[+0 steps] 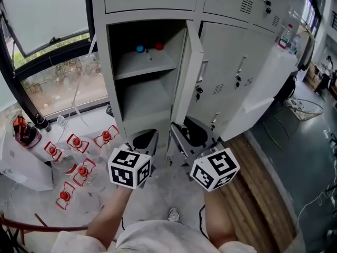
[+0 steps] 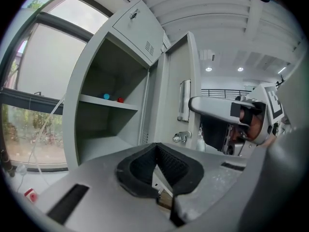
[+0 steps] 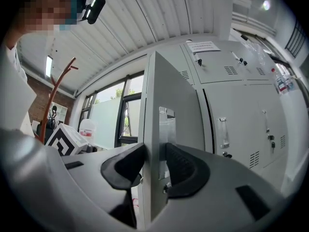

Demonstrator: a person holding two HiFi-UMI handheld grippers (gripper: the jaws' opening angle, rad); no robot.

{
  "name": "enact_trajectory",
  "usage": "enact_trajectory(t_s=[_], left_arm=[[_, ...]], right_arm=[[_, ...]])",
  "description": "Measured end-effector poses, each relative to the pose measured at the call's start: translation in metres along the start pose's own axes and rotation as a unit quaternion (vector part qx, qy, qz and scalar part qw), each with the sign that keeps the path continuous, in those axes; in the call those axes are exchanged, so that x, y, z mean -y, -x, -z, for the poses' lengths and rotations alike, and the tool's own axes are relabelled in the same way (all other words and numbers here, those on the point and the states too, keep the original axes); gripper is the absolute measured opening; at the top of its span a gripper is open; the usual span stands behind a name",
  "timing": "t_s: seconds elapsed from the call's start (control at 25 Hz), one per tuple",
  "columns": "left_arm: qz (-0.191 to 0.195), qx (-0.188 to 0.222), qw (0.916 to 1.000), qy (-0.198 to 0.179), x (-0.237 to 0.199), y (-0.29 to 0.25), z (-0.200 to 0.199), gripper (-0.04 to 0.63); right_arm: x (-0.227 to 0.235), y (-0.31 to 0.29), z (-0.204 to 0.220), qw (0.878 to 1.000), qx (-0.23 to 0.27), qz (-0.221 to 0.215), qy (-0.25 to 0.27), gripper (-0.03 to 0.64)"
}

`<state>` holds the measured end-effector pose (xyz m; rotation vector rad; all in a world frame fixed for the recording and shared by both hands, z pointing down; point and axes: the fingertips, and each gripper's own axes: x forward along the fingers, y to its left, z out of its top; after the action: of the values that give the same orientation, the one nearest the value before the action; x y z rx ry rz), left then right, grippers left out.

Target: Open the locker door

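Door [image 1: 188,70] stands swung partly open on the locker [image 1: 101,62], its free edge between the right gripper's [image 3: 154,153] pads, which pinch it at the latch plate [image 3: 166,124]. Left gripper [image 2: 155,148] is pressed together and empty, just left of the door edge.

Blue thing [image 1: 139,48], red thing [image 1: 159,46] on locker shelf [image 1: 138,67]

- Head view looks steeply down from above; the open locker door [image 1: 188,73] stands mid-frame.
- Left gripper view faces that door from low, nearby.
- Right gripper view hugs its edge.
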<state>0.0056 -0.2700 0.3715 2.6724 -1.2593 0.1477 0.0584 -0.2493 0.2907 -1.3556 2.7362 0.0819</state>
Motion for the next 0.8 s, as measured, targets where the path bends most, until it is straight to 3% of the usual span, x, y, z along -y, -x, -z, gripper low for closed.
enact_trajectory(t_s=[0.52, 0.8], left_arm=[[-0.008, 0.001, 1.0, -0.001, 0.038, -0.048, -0.005, 0.005], [0.001, -0.003, 0.9999, -0.01, 0.063, -0.073, -0.005, 0.005]], right_arm=[[0.042, 0.038, -0.005, 0.998, 0.018, -0.053, -0.016, 0.138], [0.075, 0.058, -0.006, 0.998, 0.029, -0.052, -0.023, 0.15]])
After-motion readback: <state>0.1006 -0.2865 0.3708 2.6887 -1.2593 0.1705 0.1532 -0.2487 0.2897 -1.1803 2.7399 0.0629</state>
